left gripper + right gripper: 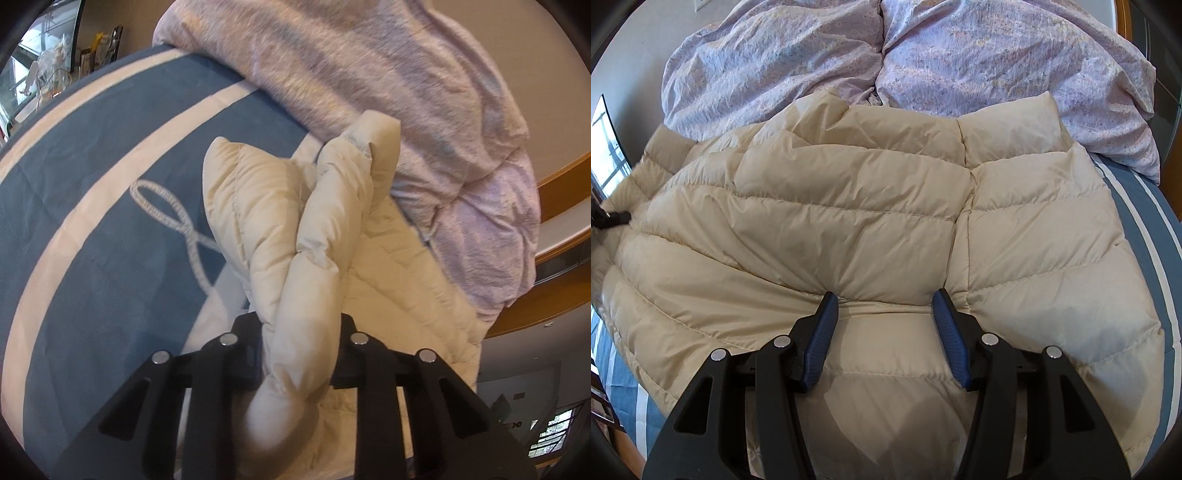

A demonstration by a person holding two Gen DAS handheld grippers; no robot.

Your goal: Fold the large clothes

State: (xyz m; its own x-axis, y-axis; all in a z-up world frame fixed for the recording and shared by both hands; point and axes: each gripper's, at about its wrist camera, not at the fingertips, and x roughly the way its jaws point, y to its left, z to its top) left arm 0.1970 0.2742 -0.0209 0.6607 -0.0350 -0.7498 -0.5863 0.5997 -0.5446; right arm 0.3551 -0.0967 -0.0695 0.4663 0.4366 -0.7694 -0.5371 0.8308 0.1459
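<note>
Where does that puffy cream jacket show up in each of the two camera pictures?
Left wrist view: the cream jacket fills the centre, a bunched fold of it clamped in the left gripper.
Right wrist view: it is spread across the middle of the bed, under the open jaws of the right gripper.
Shared landmark: the lilac duvet lying behind the jacket.

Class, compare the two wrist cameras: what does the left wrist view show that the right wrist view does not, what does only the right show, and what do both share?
Only the left wrist view: the left gripper shut on a bunched fold of the cream puffer jacket, and a rope-loop pattern on the blue bedspread.

Only the right wrist view: the right gripper, open, over the jacket's spread quilted body.

Both: the jacket, the bedspread and the lilac duvet.
</note>
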